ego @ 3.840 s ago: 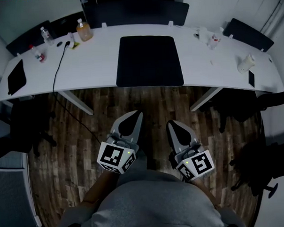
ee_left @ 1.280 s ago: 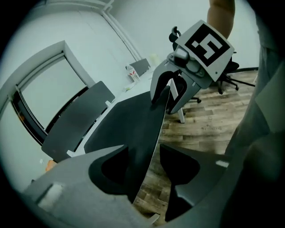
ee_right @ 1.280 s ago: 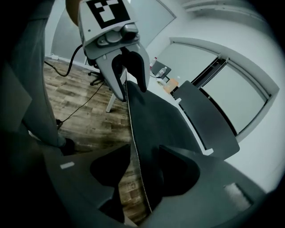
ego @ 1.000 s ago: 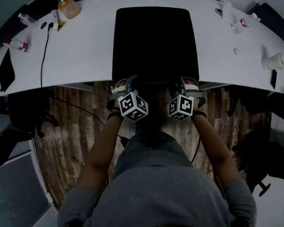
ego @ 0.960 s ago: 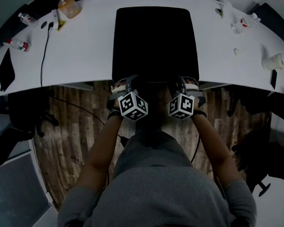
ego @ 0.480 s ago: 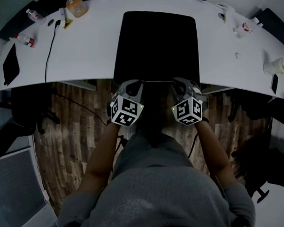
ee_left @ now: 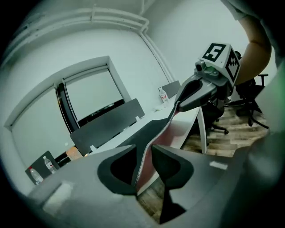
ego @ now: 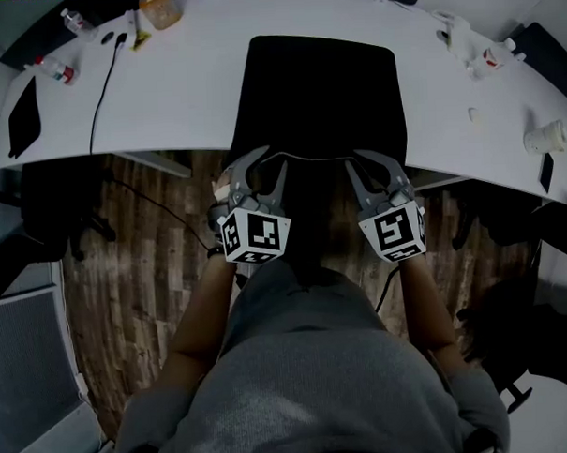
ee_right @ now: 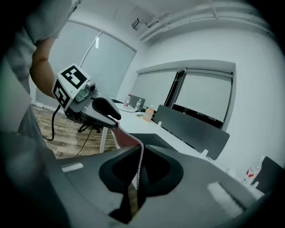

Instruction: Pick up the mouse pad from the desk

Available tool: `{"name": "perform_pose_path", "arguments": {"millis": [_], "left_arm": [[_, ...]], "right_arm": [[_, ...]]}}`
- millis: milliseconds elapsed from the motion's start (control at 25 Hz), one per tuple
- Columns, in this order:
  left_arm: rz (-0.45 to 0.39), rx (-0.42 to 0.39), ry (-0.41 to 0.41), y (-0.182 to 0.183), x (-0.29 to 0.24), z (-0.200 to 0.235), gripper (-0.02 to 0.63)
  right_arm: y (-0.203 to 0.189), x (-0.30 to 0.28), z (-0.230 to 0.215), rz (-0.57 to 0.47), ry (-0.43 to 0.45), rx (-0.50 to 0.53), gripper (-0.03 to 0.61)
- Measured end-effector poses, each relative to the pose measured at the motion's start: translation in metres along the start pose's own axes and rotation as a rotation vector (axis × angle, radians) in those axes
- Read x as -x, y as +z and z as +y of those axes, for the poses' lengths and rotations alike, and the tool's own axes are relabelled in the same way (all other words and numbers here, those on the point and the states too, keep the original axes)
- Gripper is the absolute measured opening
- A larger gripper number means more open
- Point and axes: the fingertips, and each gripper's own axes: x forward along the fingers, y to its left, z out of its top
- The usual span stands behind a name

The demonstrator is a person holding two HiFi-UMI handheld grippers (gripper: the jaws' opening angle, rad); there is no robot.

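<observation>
Your right gripper [ee_right: 140,153] has its jaws closed tight on the stitched near edge of the mouse pad [ego: 320,88], so that corner is held. Your left gripper [ee_left: 143,155] is looser. Its jaws have just been opening and now stand partly apart, with the pad's edge running between them and leaning against one jaw. The left gripper view is dim there, so that side looks cradled rather than pinched. Between your two grippers the near edge is raised off the desk [ego: 193,93] and stretched across, and its reddish underside shows where the pad curls upward. Farther out, the far part of the pad slopes down onto the white desktop at the middle of the desk, so the lift is begun but not finished. The grasp and the first peel are done, and what is left is to bring the whole pad clear of the surface. Judging by the slack left grip, you would do well to close that side before raising further, or the pad may slip and hang from the right corner alone. The bottles [ego: 56,69] and cable [ego: 98,98] at the far left and the cup [ego: 544,136] at the right sit well apart from the pad.
</observation>
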Motion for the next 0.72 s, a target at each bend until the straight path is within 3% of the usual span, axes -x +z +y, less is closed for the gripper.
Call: {"name": "perform_pose_path", "arguments": {"millis": [120, 280, 360, 480, 560, 720], "left_arm": [[0.034, -0.060, -0.056, 0.000, -0.003, -0.008, 0.101], [0.074, -0.031, -0.233, -0.004, 0.007, -0.027, 0.101], [0.123, -0.059, -0.304, -0.015, 0.011, -0.039, 0.192], [0.131, -0.084, -0.234, -0.025, 0.016, -0.035, 0.171], [0.099, -0.031, -0.164, -0.023, 0.025, -0.023, 0.048], [0.053, 0.035, -0.154, -0.020, 0.052, -0.020, 0.035]], "right_arm": [[0.003, 0.003, 0.001, -0.007, -0.007, -0.010, 0.018], [0.013, 0.006, -0.004, -0.026, -0.043, -0.052, 0.018], [0.018, 0.010, -0.002, -0.034, -0.057, -0.081, 0.018], [0.024, 0.017, 0.012, -0.031, -0.063, -0.077, 0.018], [0.025, 0.024, 0.023, -0.026, -0.076, -0.090, 0.018], [0.032, 0.044, 0.042, -0.027, -0.127, -0.150, 0.018]]}}
